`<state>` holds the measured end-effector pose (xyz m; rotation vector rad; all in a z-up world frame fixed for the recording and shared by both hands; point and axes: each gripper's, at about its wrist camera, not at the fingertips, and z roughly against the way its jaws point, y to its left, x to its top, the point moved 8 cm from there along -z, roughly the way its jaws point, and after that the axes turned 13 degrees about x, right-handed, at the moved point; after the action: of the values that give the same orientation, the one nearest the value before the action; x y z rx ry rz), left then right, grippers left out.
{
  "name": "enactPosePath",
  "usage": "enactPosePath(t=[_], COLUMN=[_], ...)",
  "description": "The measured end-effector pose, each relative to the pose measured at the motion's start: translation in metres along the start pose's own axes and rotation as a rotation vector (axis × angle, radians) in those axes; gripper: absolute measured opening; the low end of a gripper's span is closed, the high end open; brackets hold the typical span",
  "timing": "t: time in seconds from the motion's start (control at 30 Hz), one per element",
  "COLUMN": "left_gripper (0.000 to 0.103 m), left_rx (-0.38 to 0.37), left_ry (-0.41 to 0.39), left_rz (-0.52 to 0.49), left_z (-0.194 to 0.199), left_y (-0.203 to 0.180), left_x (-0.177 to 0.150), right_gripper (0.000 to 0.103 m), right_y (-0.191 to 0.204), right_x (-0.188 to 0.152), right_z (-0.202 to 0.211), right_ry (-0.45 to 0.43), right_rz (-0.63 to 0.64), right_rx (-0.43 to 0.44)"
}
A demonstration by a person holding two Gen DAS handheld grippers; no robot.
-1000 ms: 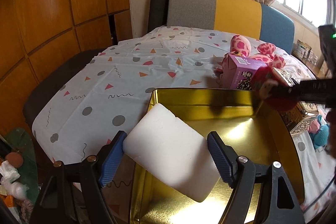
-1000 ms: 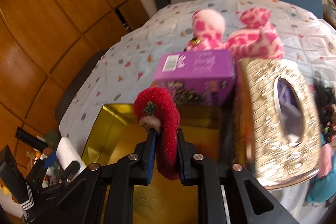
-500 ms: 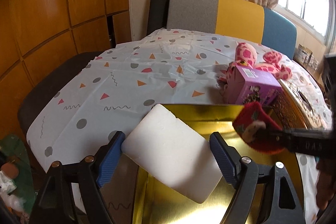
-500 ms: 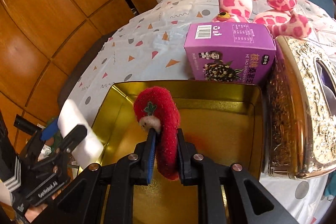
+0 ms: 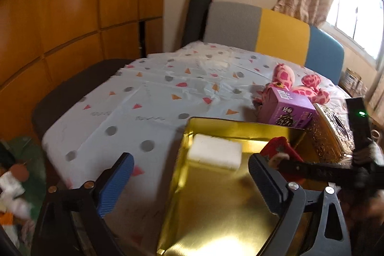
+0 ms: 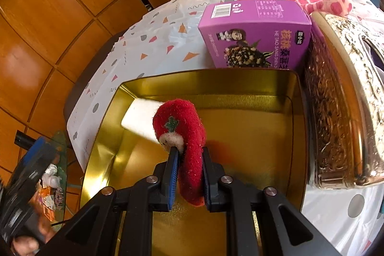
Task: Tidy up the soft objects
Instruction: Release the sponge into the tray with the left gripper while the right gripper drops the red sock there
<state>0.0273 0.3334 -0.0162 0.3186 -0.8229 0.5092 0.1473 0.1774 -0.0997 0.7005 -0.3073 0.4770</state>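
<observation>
A white foam sponge lies in the far left corner of the gold tin tray; it also shows in the right wrist view, in the tray. My left gripper is open and empty, drawn back above the tray's near left side. My right gripper is shut on a red plush toy with a green mark, held over the tray's middle. The red plush toy and right gripper show in the left wrist view. A pink spotted plush lies behind the tray.
A purple snack box stands at the tray's far edge. An ornate gold tissue box lies right of the tray. The table has a patterned white cloth. A padded bench back stands behind it. Clutter lies on the floor at left.
My left gripper opened and let go of the white sponge, which now lies in the tray's far left corner. My right gripper moved down over the tray with the red plush.
</observation>
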Motion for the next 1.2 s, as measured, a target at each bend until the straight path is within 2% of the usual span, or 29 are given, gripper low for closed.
enactPosePath(t=[0.2,0.37,0.47,0.8,0.93,1.2], left_gripper=[0.097,0.100,0.100,0.100,0.100,0.100], left_rx=[0.063,0.133,0.146,0.150,0.150,0.142], left_ry=[-0.014,-0.021,-0.012,0.041,0.063,0.072], left_rz=[0.089,0.125,0.149,0.177,0.171,0.152], left_z=[0.038,0.052,0.051,0.039,0.036,0.034], left_y=[0.051,0.083,0.094,0.099,0.094,0.086], left_x=[-0.018,-0.029,-0.033,-0.044,-0.049,-0.055], right_gripper=[0.016,0.016,0.016,0.020,0.033,0.041], right_y=[0.004,0.008,0.010,0.013,0.012,0.013], right_x=[0.006,0.015,0.020,0.026,0.027,0.030], right_z=[-0.009,-0.022,-0.031,-0.051,-0.050,-0.033], right_ry=[0.008,0.022,0.035,0.061,0.055,0.016], right_rz=[0.016,0.022,0.028,0.037,0.034,0.045], right_rx=[-0.023,-0.047,-0.072,-0.109,-0.122,-0.127])
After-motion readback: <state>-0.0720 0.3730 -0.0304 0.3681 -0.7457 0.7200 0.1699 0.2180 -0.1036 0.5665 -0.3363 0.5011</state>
